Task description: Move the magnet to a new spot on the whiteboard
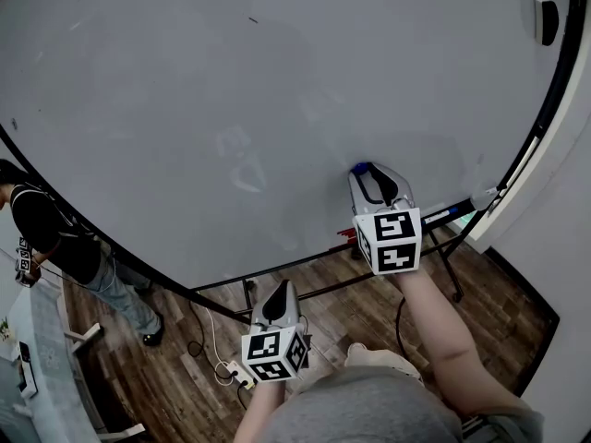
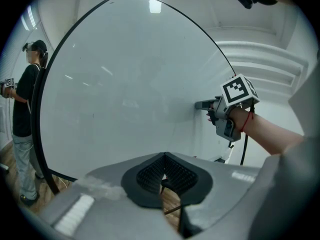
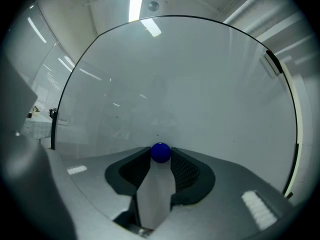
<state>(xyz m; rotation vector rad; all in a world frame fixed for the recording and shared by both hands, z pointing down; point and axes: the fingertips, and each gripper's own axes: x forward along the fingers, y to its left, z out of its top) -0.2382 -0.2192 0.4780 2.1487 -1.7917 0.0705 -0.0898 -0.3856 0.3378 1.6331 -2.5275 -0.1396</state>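
A small blue ball magnet [image 3: 160, 152] sits on the whiteboard [image 3: 195, 84], low and right of its middle, and shows as a blue spot [image 1: 360, 167] in the head view. My right gripper [image 3: 160, 160] is up against the board with the magnet between its fingertips; the pads flank it closely without clearly pressing, so the jaws stand open. The same gripper [image 2: 202, 104] is seen from the side touching the board [image 2: 115, 84]. My left gripper [image 1: 277, 295] hangs low below the board's bottom edge, shut and empty [image 2: 163, 176].
A person [image 1: 46, 238] stands at the board's left end. A black eraser [image 1: 545, 21] sticks at the top right. Markers lie on the tray [image 1: 443, 216] under the board. Black stand bars [image 1: 249, 289] and a cable with a power strip [image 1: 226, 369] lie over the wood floor.
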